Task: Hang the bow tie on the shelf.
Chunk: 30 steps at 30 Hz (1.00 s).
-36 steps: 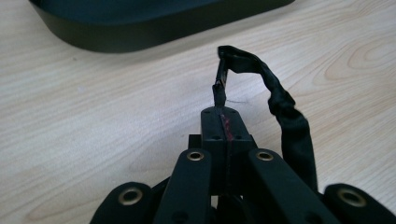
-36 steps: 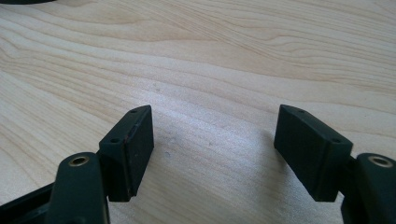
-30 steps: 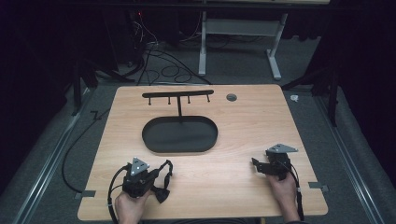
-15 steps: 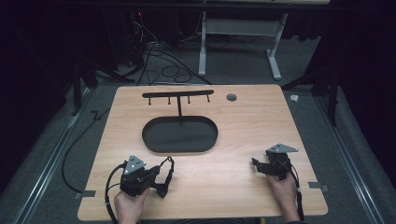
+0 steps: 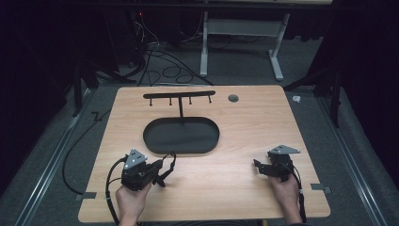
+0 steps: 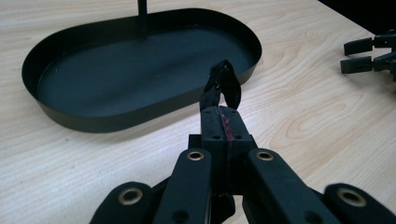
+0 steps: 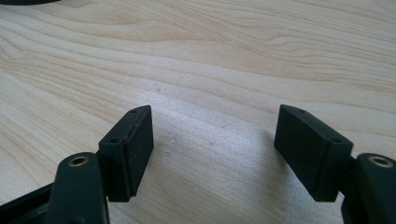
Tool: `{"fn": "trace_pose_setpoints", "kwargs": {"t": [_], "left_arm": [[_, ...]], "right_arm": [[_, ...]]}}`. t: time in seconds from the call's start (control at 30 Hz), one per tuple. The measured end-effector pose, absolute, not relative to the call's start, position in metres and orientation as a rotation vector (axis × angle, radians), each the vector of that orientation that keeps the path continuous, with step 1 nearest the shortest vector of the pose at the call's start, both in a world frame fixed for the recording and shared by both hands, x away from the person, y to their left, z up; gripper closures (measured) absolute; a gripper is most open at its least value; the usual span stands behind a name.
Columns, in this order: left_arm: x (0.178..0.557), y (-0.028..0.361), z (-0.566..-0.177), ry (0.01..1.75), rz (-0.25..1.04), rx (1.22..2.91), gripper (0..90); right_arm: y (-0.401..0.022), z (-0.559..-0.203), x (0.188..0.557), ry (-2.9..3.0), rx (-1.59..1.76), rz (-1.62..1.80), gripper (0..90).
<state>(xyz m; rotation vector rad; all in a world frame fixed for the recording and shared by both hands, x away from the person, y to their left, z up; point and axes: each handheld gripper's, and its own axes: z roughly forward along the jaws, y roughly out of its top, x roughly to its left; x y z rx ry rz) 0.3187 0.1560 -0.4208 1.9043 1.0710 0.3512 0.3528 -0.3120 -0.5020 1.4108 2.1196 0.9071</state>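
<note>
A light wooden worktop (image 5: 244, 127) carries a black oval tray (image 5: 181, 135) near its middle. A thin post rises from the far edge of the tray and holds a black crossbar (image 5: 179, 95) with small pegs hanging under it. A small round grey disc (image 5: 233, 98) is set into the worktop near the far edge, to the right of the crossbar.

The left gripper (image 5: 162, 172) is held by the person's left hand (image 5: 131, 200) at the near left of the worktop, just in front of the tray. In the left gripper view its jaws are pressed together, and a small black loop-shaped piece (image 6: 222, 86) sticks up from between their tips; what this piece is cannot be told. The tray (image 6: 140, 70) lies just beyond it, and the tips of the other gripper (image 6: 369, 53) show at the far right.

The right gripper (image 5: 258, 165) is held by the person's right hand (image 5: 284, 190) at the near right of the worktop, well apart from the tray. In the right gripper view its jaws stand wide apart with nothing between them, above bare wood (image 7: 210, 70).

A black cable (image 5: 110, 188) loops from the left gripper over the near edge.
</note>
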Motion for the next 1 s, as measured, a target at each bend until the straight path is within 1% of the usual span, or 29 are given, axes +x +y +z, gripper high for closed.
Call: {"fn": "trace_pose_setpoints", "kwargs": {"t": [0.77, 0.9, 1.0], "left_arm": [[0.344, 0.157, -0.398, 1.037, 0.351, 1.87, 90.0], [0.349, 0.159, -0.394, 1.034, 0.319, 1.849, 90.0], [0.351, 0.158, -0.392, 1.03, 0.329, 1.862, 89.9]], "right_arm": [[-0.312, -0.502, 0.353, 2.119, 1.413, 0.906, 29.4], [-0.312, -0.502, 0.353, 2.119, 1.413, 0.907, 29.4], [-0.312, -0.502, 0.353, 2.12, 1.412, 0.906, 29.4]]}}
